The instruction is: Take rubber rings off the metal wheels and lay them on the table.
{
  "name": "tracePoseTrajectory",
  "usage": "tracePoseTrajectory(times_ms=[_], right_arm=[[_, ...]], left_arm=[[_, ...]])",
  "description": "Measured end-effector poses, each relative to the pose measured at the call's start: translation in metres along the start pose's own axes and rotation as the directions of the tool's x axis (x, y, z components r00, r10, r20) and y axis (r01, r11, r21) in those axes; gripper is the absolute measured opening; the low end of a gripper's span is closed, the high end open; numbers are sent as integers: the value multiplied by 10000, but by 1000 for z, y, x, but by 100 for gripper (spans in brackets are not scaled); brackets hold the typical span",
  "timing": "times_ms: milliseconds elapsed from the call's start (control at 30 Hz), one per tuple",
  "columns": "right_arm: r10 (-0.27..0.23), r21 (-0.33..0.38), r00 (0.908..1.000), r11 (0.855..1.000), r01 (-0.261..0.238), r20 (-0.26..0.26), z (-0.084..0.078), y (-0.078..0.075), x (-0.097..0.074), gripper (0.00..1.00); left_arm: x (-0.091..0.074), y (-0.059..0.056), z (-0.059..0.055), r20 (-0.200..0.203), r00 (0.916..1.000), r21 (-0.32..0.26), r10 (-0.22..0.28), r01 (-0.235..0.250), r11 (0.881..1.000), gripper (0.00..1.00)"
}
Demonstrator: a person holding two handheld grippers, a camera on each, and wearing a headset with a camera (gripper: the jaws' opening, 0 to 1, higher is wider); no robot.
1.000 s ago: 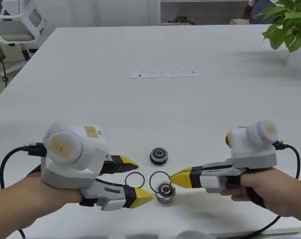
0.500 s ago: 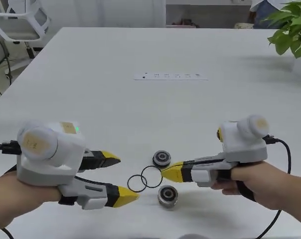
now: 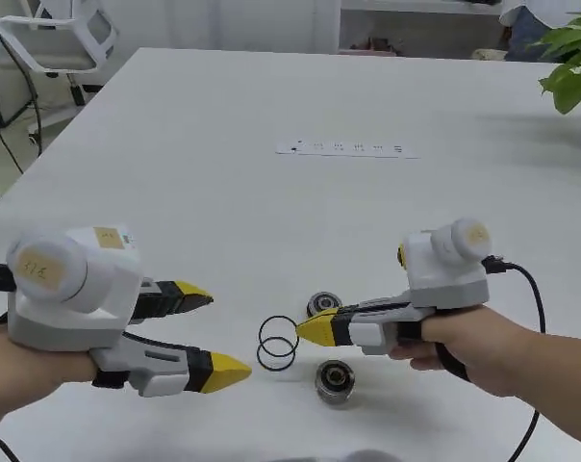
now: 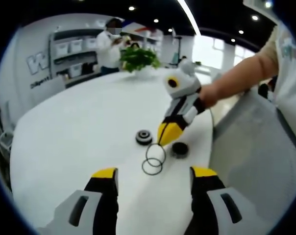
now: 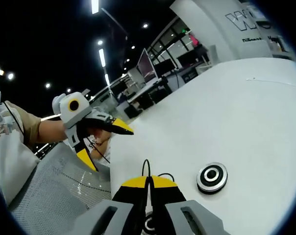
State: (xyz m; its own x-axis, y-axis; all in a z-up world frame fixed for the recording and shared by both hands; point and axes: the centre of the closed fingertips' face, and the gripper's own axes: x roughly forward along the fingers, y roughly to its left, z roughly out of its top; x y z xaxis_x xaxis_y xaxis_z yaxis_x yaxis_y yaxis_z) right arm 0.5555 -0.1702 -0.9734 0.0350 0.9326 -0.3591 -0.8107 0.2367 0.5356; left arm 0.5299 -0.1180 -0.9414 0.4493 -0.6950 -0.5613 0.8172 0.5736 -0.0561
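Two wheels (image 3: 323, 304) (image 3: 335, 381) are sitting at lower centre — the right gripper (image 3: 302, 330) is pinching one of two rings (image 3: 278, 333), the left gripper (image 3: 228, 333) gaping wide.

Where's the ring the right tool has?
Head view, low centre: the rubber ring is pinched in the right tool's tip, overlapping the second ring, up-left of the nearer metal wheel.

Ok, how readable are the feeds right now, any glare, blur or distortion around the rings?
Head view: even soft light, faint shadows, both rubber rings crisp against the table. Left gripper view: fisheye bows the table edge, slightly soft, rings readable. Right gripper view: dark upper part with bright ceiling lights; the right gripper, shut, hides most of its ring.
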Motion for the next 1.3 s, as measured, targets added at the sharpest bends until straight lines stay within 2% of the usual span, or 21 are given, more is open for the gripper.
tracePoseTrajectory(times_ms=[467, 1067, 1300], right_arm=[[-253, 156, 9977, 9995, 264, -624, -16, -13, 12, 0], [-698, 141, 9943, 9974, 712, -805, -23, -23, 13, 0], [-857, 35, 9920, 9963, 864, -925, -26, -26, 12, 5]], left_arm=[[-7, 5, -7, -41, 9998, -198, 207, -208, 9996, 60], [-6, 6, -13, -171, 9995, -329, 261, -267, 9991, 59], [-6, 5, -15, -265, 9994, -348, 221, -230, 9991, 59]])
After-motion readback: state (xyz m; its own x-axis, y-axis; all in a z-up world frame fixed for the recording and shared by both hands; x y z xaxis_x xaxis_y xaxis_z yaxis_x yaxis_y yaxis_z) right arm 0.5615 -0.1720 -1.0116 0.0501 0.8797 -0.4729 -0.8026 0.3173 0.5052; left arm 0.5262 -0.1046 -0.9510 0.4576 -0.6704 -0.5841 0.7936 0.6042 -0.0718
